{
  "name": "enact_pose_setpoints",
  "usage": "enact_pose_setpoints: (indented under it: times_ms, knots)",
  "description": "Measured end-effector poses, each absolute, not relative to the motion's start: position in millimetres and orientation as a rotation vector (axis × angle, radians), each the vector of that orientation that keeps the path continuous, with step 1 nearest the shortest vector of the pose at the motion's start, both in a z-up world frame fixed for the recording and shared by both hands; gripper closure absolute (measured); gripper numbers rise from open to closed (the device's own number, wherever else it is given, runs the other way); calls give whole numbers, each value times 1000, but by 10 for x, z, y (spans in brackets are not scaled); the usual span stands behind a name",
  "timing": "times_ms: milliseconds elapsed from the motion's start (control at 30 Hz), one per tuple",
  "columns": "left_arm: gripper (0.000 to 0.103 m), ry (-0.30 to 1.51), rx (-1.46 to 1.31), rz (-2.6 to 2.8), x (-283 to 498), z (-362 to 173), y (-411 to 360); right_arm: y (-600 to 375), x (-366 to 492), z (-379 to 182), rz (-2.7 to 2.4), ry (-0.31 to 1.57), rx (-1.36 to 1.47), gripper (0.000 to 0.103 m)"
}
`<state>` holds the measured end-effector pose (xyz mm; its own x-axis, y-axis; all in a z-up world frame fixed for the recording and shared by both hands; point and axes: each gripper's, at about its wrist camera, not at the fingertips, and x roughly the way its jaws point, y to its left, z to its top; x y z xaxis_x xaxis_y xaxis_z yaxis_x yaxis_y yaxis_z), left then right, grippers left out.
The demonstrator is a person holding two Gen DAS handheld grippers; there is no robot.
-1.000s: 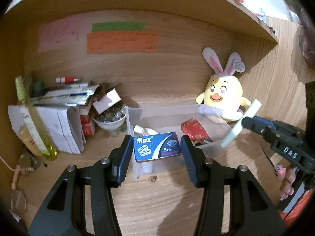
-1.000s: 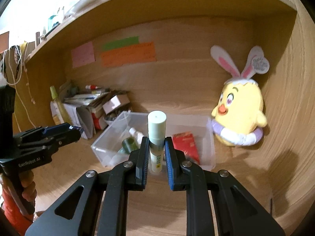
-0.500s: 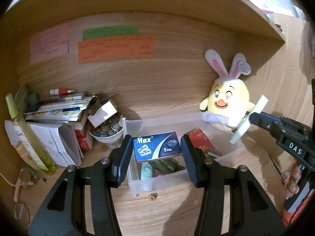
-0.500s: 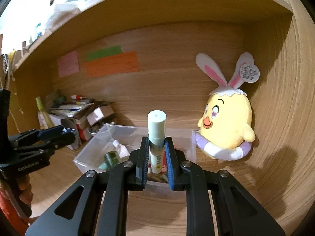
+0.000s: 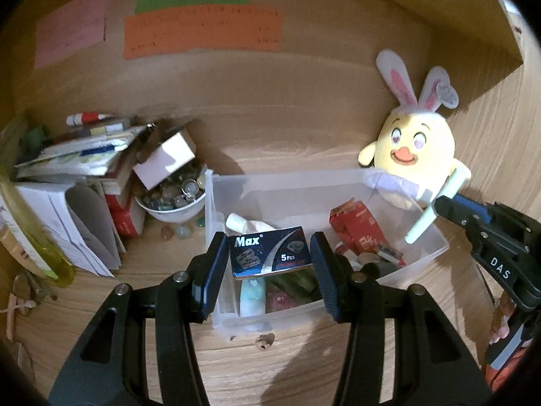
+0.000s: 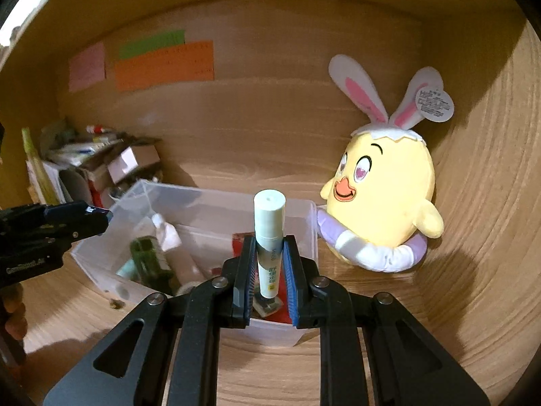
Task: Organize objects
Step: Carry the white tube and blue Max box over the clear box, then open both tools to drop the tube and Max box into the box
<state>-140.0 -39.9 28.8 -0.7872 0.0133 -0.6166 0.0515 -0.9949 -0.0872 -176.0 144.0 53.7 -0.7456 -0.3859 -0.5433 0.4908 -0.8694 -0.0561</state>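
- The left gripper is clenching a dark blue "Max" razor-blade box between its pads, and the box is hanging over the near left part of the clear plastic bin.
- The right gripper is gripping a pale green tube upright by its lower half, cap end up, above the bin's near right corner.
- The left wrist view is showing the same tube from the side, tilted and sticking out of the right gripper's tip, just in front of the yellow chick plush with bunny ears.
- Only the left wrist view is taking in the red packet and the teal bottle lying in the bin, plus the white bowl of small stones and the stack of papers and books to the bin's left.
- Only the right wrist view is showing the left gripper from outside, its tip hovering at the bin's left wall; the blade box is hidden from this side.
- The right wrist view is also revealing a dark green bottle in the bin and the heart-shaped tag on the plush's ear.
- Both views are showing pink, green and orange paper notes stuck to the wooden back wall.
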Motion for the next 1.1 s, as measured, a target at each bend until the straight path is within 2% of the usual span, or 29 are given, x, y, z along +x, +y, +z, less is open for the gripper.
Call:
enact_pose_setpoints:
  times_ms: [433, 567, 800, 900, 967, 1100]
  knots:
    - [53, 111, 1116, -2941, -1526, 36, -321, 1149, -1863, 310, -2558, 418, 788, 88]
    - [53, 108, 1134, -2941, -1558, 2, -321, 1079, -1853, 301, -2524, 413, 793, 88]
    - [38, 80, 1111, -2944, -1524, 1, -313, 928, -1842, 269, -2459, 401, 804, 86]
    - [36, 89, 1099, -2953, -1501, 26, -327, 916, -1832, 270, -2425, 371, 816, 74]
    - [32, 106, 1098, -2960, -1491, 41, -342, 920, -1807, 284, -2432, 370, 801, 62]
    - [27, 149, 1092, -2966, -1458, 86, -384, 938, -1751, 333, -2456, 369, 764, 51]
